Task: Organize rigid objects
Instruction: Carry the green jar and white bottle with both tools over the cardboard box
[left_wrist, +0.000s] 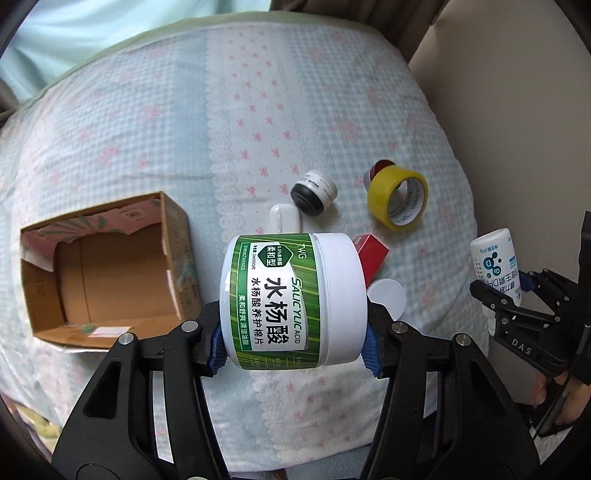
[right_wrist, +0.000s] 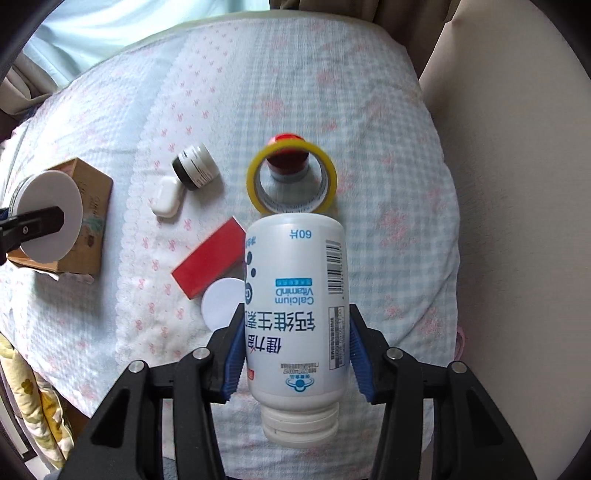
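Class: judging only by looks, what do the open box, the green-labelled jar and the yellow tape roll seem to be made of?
Open box: brown cardboard, matte, with rough torn flaps.
Green-labelled jar: probably white plastic, smooth, slightly glossy, with a printed wrap label.
Yellow tape roll: likely glossy plastic film wound on a printed card core.

We read "TWG", "SALICYLIC ACID", "水杨酸" and "STRENGTHENED" on the green label of the white jar (left_wrist: 291, 299). The white bottle (right_wrist: 295, 314) bears "Calcium VitaminD", "60片" and a barcode. The other gripper's black body (left_wrist: 524, 343) shows "DAS". Inside the yellow tape roll (left_wrist: 399, 199) we make out "MADE IN CHINA".
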